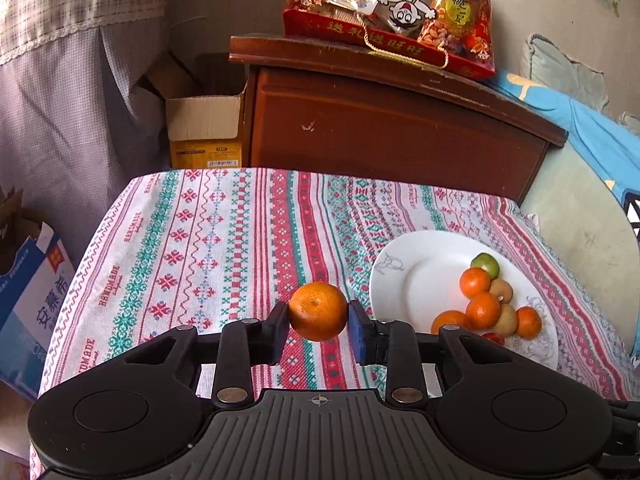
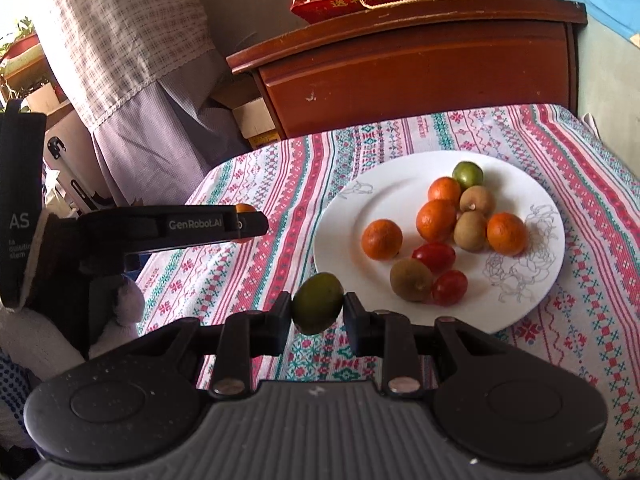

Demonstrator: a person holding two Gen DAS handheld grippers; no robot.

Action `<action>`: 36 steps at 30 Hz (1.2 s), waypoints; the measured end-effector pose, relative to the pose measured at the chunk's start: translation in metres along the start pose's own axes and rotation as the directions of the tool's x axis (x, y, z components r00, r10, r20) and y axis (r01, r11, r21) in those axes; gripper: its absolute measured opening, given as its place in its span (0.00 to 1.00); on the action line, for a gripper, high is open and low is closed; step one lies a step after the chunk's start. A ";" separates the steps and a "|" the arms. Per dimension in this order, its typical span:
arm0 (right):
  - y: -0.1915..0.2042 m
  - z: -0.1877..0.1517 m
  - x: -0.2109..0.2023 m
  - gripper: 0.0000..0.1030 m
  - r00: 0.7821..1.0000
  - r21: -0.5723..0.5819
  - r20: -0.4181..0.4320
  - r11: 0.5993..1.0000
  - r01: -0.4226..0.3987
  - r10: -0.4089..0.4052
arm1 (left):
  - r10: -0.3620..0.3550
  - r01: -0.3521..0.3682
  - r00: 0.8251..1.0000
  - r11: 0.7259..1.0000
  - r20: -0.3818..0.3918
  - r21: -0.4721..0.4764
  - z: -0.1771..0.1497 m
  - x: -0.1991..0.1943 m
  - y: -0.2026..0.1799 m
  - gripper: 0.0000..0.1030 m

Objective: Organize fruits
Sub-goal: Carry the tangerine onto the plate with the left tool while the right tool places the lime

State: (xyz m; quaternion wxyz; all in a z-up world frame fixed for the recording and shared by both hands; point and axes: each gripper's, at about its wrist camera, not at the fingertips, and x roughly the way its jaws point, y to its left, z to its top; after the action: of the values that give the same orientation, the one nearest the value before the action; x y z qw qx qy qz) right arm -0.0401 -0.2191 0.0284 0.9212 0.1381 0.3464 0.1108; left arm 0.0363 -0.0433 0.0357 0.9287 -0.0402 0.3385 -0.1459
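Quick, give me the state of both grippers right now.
Left gripper: closed on a round orange mandarin, held above the patterned tablecloth.
Right gripper: closed on a small green oval fruit, near the white plate.

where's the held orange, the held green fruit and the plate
orange (image 1: 318, 312), left wrist view, front skin
green fruit (image 2: 317, 303), right wrist view, middle of skin
plate (image 2: 400, 168), right wrist view, bare far part

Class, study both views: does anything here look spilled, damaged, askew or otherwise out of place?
Nothing spilled. The wooden cabinet has chipped, scuffed paint on its front, and the snack bag overhangs its top edge. Fruit sits tidily on the plate.
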 end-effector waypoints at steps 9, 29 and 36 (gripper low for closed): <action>-0.022 0.033 -0.009 0.27 0.992 0.055 0.119 0.998 0.045 -0.051 | -0.039 0.039 0.998 0.999 0.041 -0.009 0.017 -0.004 -0.014 0.28; -0.055 0.052 0.020 0.27 0.989 0.176 0.128 0.983 0.049 -0.072 | -0.072 0.072 0.997 0.997 -0.021 -0.024 0.012 0.033 -0.036 0.28; -0.058 0.053 0.028 0.27 0.991 0.189 0.111 0.980 0.057 -0.079 | -0.075 0.074 0.996 0.997 -0.058 -0.017 0.008 0.042 -0.040 0.28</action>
State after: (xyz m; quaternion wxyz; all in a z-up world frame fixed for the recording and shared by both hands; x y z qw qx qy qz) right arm 0.0218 -0.2746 0.0301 0.9264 0.2175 0.3049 0.0380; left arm 0.0621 -0.0945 0.0231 0.9120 -0.0555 0.3651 -0.1788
